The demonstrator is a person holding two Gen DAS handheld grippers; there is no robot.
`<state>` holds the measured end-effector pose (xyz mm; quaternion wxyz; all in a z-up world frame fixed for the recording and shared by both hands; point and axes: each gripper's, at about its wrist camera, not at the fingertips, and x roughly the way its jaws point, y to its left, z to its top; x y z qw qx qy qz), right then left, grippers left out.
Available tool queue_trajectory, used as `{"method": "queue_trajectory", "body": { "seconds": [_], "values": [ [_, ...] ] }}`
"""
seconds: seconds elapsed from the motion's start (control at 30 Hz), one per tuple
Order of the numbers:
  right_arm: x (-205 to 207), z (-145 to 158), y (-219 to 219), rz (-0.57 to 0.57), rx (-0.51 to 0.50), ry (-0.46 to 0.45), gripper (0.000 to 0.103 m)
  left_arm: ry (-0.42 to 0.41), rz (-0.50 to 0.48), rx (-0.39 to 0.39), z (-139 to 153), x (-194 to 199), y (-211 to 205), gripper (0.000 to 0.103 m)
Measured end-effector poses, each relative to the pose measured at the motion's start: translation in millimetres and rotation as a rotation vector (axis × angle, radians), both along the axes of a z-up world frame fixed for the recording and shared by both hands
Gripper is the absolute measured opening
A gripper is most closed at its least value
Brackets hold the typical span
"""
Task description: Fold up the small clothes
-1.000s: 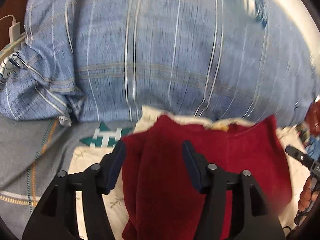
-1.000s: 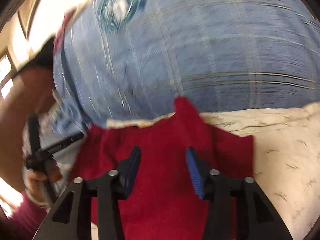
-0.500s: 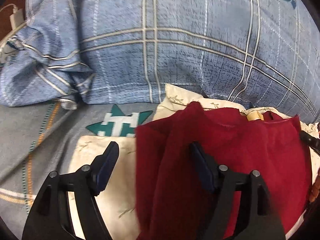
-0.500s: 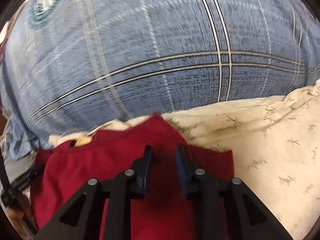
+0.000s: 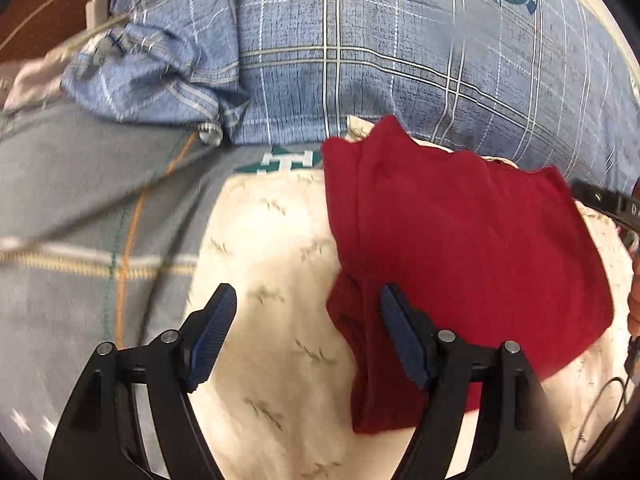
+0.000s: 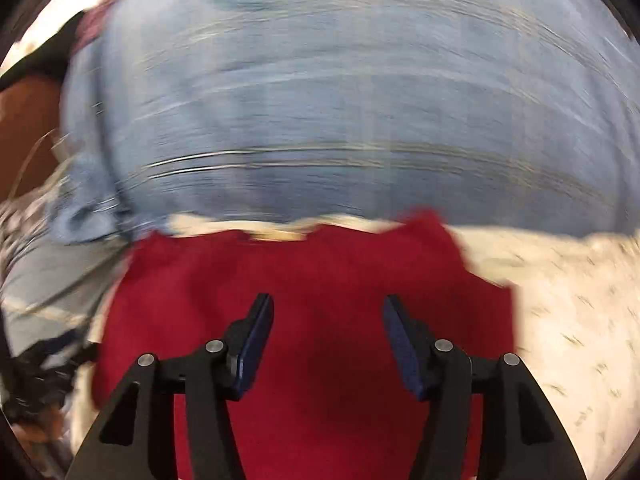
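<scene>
dark red knit garment [image 5: 460, 248] lies part-folded on cream leaf-print cloth [image 5: 276, 248], just below blue plaid pillow [image 5: 380, 52]. left gripper [image 5: 308, 332] & right gripper [image 6: 328, 344] jaws wide, empty. next: pinch left doubled edge w/ both layers, fold across, keep edges aligned.

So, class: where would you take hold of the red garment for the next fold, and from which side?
Grip the red garment at its folded left edge, coming from the left with the open left gripper. That edge lies doubled and slightly raised on the cream cloth, probably giving the fingers something to pinch.
</scene>
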<state>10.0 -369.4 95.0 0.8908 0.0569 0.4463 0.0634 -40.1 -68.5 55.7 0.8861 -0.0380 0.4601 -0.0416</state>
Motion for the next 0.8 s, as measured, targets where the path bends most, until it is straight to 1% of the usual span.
{"method": "queue_trajectory", "body": {
  "seconds": [0.07, 0.13, 0.23, 0.3, 0.4, 0.43, 0.5, 0.6, 0.67, 0.73, 0.8],
  "values": [
    [11, 2, 42, 0.095, 0.015, -0.007, 0.053, 0.016, 0.0, -0.025, -5, 2, 0, 0.074],
    [25, -6, 83, 0.166, -0.014, -0.005, 0.046, 0.018, -0.003, -0.043, -9, 4, 0, 0.075],
    [52, -24, 136, 0.228, -0.052, -0.006, 0.044, 0.018, -0.009, -0.07, -12, 7, 6, 0.081],
    [68, -41, 159, 0.248, -0.066, 0.015, 0.045, 0.027, -0.014, -0.097, -14, 10, 10, 0.083],
    [91, -70, 178, 0.233, -0.072, 0.076, 0.045, 0.037, -0.029, -0.107, -18, 13, 11, 0.084],
    [100, -79, 183, 0.218, -0.076, 0.091, 0.046, 0.038, -0.034, -0.103, -18, 13, 10, 0.084],
    [110, -86, 193, 0.201, -0.091, 0.097, 0.047, 0.046, -0.041, -0.109, -19, 17, 10, 0.084],
    [114, -95, 201, 0.2, -0.132, 0.105, 0.048, 0.056, -0.04, -0.126, -22, 21, 11, 0.084],
    [117, -100, 206, 0.2, -0.141, 0.102, 0.048, 0.06, -0.039, -0.134, -23, 21, 12, 0.085],
    [119, -101, 205, 0.194, -0.122, 0.104, 0.048, 0.06, -0.039, -0.134, -23, 20, 12, 0.085],
    [114, -91, 194, 0.175, -0.083, 0.103, 0.049, 0.055, -0.04, -0.127, -22, 19, 12, 0.085]
  ]
}}
